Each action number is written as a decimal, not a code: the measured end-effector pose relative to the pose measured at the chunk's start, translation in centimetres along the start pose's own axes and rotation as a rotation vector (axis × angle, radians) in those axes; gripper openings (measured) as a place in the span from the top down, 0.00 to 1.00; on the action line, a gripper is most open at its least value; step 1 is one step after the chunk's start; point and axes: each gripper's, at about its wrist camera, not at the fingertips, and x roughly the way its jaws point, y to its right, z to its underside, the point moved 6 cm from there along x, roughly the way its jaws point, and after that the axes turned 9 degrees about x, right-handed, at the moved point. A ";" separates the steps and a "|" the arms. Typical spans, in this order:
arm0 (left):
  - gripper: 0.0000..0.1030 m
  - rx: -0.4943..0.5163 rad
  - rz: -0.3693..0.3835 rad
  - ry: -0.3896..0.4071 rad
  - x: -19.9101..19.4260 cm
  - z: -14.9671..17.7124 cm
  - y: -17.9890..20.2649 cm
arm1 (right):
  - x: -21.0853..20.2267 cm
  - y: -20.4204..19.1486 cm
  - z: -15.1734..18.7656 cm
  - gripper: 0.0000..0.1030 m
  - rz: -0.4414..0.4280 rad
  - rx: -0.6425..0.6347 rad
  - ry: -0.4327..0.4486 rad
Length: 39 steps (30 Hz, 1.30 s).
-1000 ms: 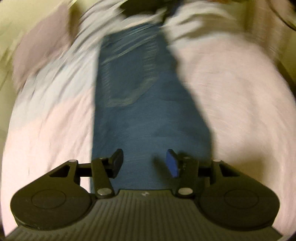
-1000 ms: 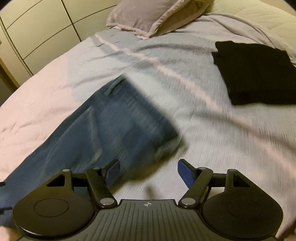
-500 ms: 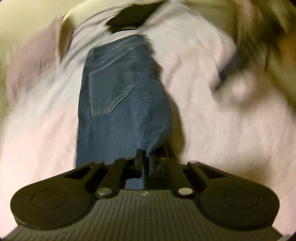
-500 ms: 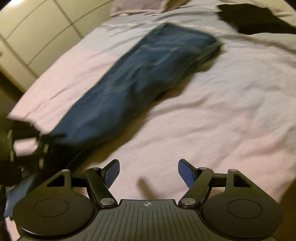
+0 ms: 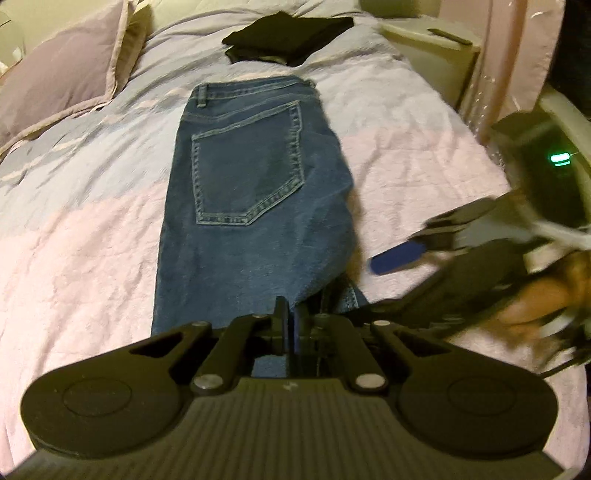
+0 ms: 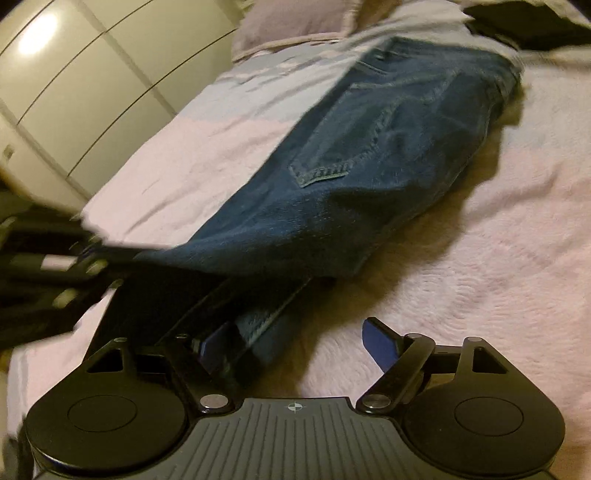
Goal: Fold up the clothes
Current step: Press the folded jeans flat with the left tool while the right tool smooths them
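The blue jeans (image 5: pixel 251 206) lie lengthwise on the pink bedspread (image 5: pixel 81 258), back pocket up, waistband toward the folded black garment (image 5: pixel 288 33). The left gripper (image 5: pixel 291 328) is clamped on the jeans' near leg end. The right gripper (image 6: pixel 295 343) has just been opening, jaws wide, denim edge between them, unpressed

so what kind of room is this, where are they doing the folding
Most likely a bedroom. The jeans lie on a bed with a pink and lilac quilt, a pillow sits at its head, and pale wardrobe-like panels stand alongside.
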 end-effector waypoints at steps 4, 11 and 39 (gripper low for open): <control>0.98 0.048 -0.016 0.021 -0.1 0.0 0.4 | 1.5 0.2 -1.5 0.21 0.048 -0.004 0.073; 0.98 0.123 -0.030 0.038 -0.4 0.2 1.7 | -0.6 2.9 -2.9 0.38 0.098 -0.001 0.121; 0.98 0.565 -0.053 0.000 2.8 -0.1 9.9 | -6.9 6.7 -5.6 0.93 0.096 0.065 0.103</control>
